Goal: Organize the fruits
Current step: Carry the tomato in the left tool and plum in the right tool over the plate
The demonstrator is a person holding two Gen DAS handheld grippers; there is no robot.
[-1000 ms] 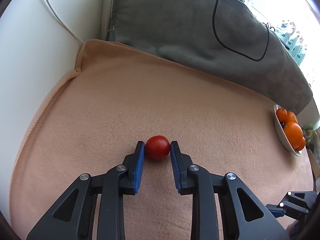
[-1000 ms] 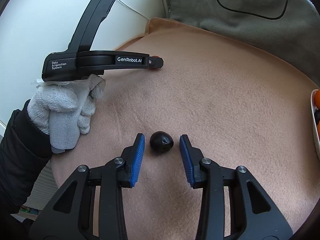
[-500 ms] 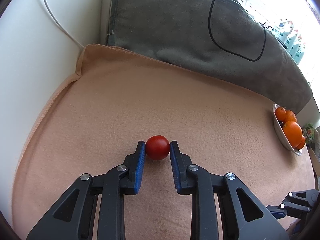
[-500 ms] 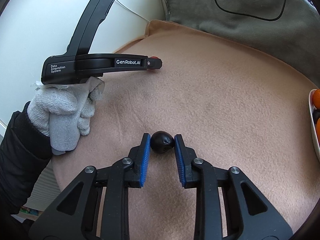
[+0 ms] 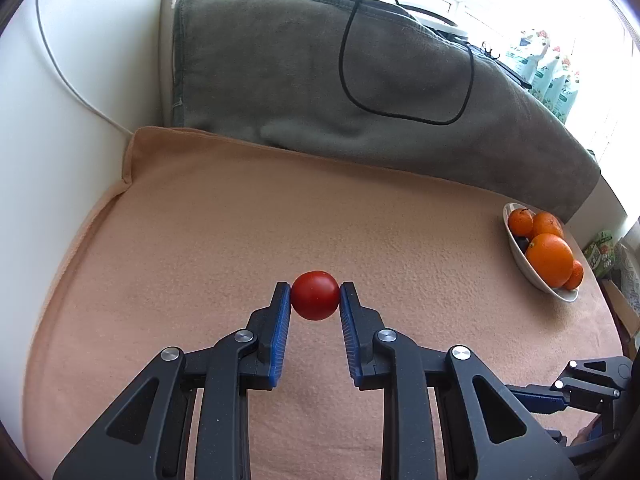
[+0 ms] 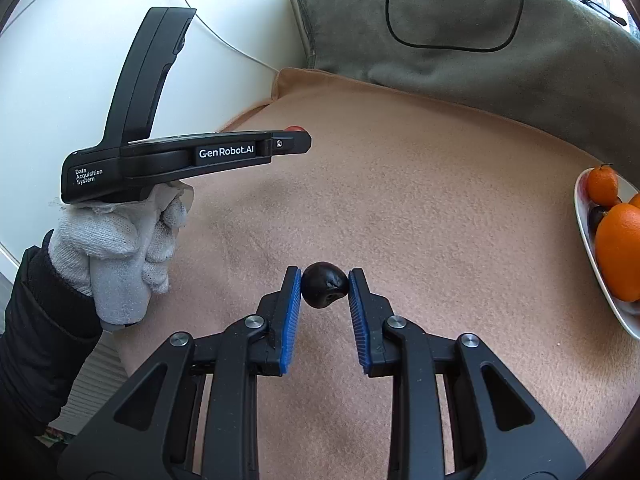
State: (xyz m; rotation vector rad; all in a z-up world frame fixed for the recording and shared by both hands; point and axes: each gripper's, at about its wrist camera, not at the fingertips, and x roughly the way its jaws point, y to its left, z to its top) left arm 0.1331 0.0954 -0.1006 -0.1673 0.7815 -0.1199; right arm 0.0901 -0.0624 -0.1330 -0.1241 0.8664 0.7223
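Fruits: oranges fill the white bowl at three o'clock on the peach blanket. The left gripper pinches the red tomato near centre. The right gripper is clamped on a dark plum.
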